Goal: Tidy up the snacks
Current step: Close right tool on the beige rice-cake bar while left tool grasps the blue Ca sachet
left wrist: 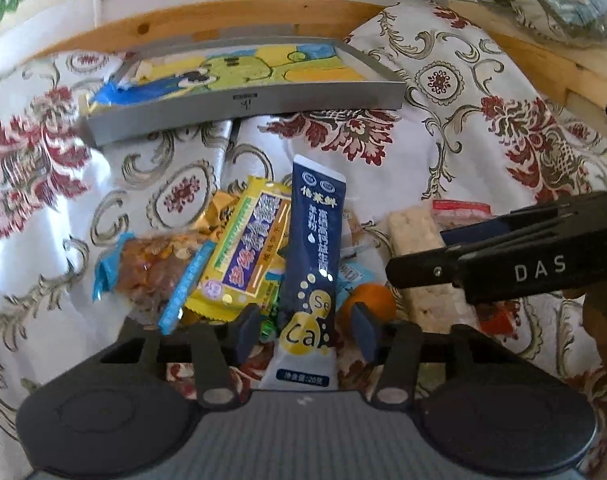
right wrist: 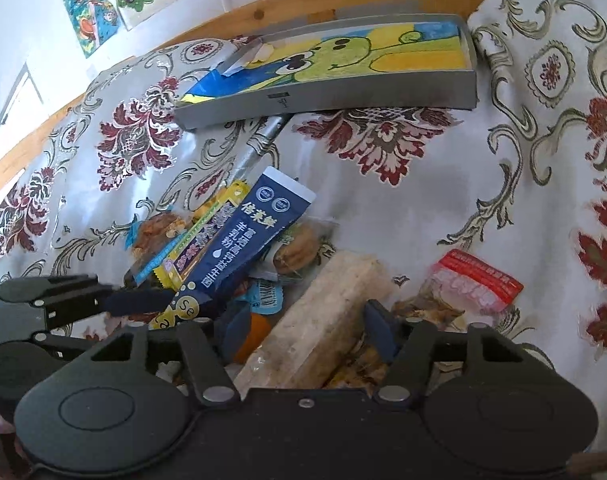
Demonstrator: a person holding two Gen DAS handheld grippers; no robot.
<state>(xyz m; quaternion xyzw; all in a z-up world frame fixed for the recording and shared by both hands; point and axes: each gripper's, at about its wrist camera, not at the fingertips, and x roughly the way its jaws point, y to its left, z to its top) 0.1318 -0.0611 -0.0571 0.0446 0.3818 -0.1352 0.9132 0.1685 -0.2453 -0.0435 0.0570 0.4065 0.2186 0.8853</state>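
Barely begun: the snacks lie heaped at centre frame, while the grey box at the upper centre holds none. Left gripper straddles the blue sachet, right gripper the pale bar, both spread wide.

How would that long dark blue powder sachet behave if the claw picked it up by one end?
The blue sachet is a thin, flat stick pack, so it is probably light and may droop or bend. Its glossy film could slip between the left claw's pads. Lifting it might also disturb the yellow snack packet it overlaps.
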